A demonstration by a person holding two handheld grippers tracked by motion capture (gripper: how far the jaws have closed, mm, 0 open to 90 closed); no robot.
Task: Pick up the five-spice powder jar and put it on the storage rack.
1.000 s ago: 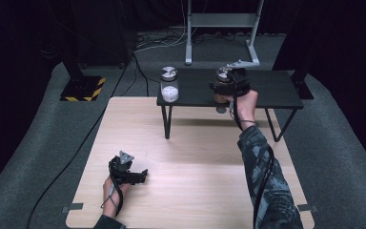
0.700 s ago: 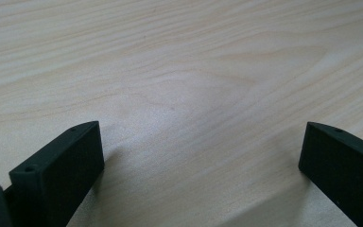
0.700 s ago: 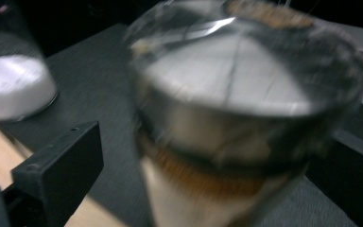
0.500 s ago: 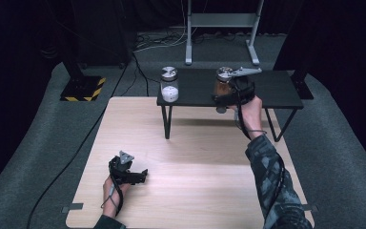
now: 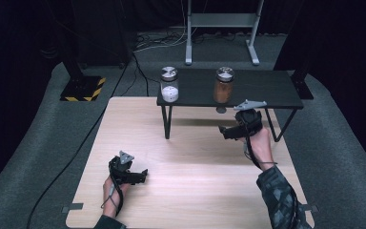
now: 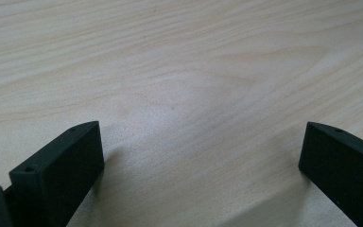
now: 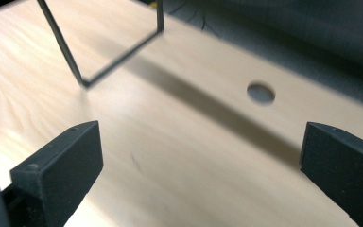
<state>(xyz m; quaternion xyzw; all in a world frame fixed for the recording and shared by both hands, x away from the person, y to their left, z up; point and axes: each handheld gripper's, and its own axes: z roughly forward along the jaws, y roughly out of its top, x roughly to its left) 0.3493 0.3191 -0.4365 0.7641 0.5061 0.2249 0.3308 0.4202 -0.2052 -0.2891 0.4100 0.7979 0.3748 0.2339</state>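
Change: since 0.5 s ago the right gripper has been drawn back from the brown jar, which is left standing on the black shelf; the left gripper has been kept where it was.
Left gripper: held low over the wooden table near its front left part, in the left hand. In the left gripper view its 2 jaws are seen spread wide, with bare wood grain between them and nothing gripped.
White jar: stood upright on the left end of the black shelf, capped with a metal lid, white contents seen in its lower part.
Brown jar: stood upright on the shelf, right of the white jar and well apart from it, capped with a like lid, and filled with brown contents. It is touched by neither gripper.
Black shelf: raised on thin black legs over the far part of the wooden table.
Right gripper: held in the right hand in front of the shelf's front edge, below and slightly right of the brown jar, clear of it. In the right gripper view the 2 jaws are seen spread wide and empty, with a shelf leg and a round hole in the table beyond them.
Sleeve: a dark patterned one is worn on the right forearm.
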